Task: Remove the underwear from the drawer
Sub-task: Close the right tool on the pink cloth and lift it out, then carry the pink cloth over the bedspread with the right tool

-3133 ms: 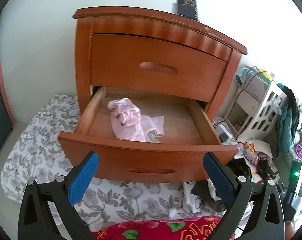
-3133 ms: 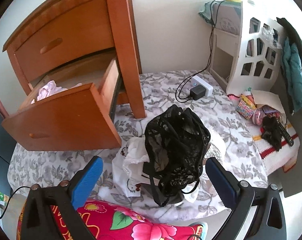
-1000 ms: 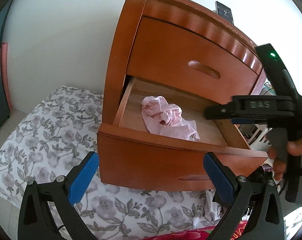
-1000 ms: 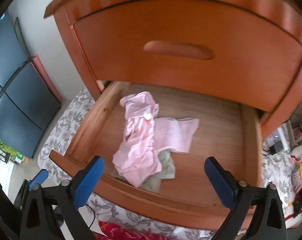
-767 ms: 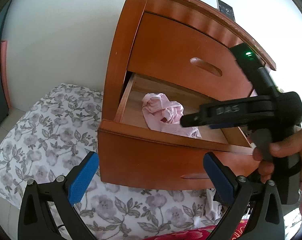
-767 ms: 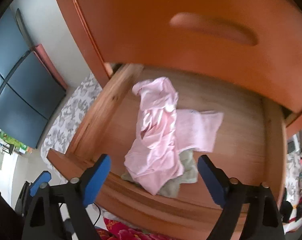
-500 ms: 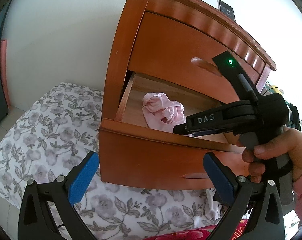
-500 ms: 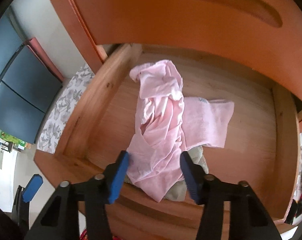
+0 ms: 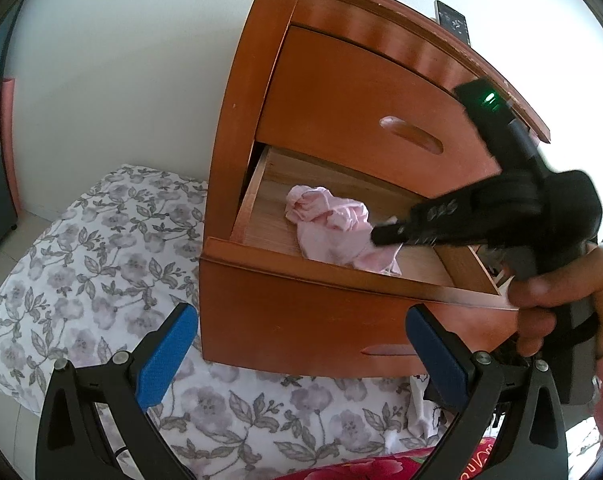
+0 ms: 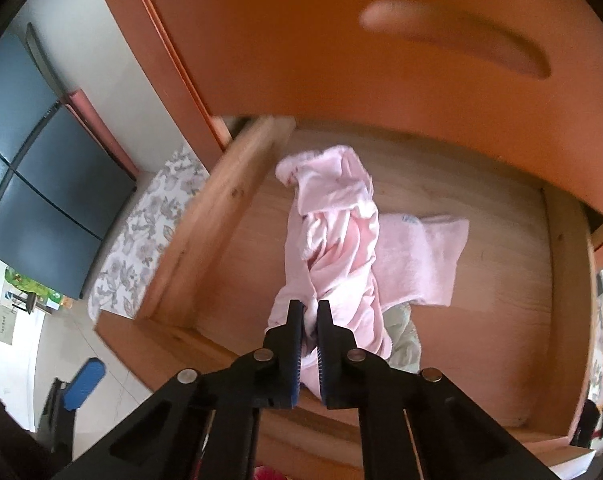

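Standing against the white wall, the wooden nightstand (image 9: 341,92) has its lower drawer (image 9: 341,304) pulled well out over a floral sheet (image 9: 81,260), while the upper drawer stays closed. Inside the open drawer lies the pink underwear (image 10: 341,240), a crumpled strip running from the back toward the front wall, with a flat pink cloth (image 10: 421,256) beside it and a pale green cloth (image 10: 403,340) partly beneath its near end. The right gripper (image 10: 310,320) reaches down into the drawer, its jaws having just closed, and a small fold at the near end of the underwear is pinched between the blue pads. The left gripper (image 9: 301,344) hangs outside the drawer front with its jaws spread wide and nothing between them.

The pinch looks thin, taking only a ridge of fabric close to the fingertips, so a quick lift could let the cloth slide free. Because the garment lies over its neighbours, pulling it up may drag the flat pink piece or the green one along. The overhanging upper drawer front sits close above, so a steep rise could knock the tool against it.
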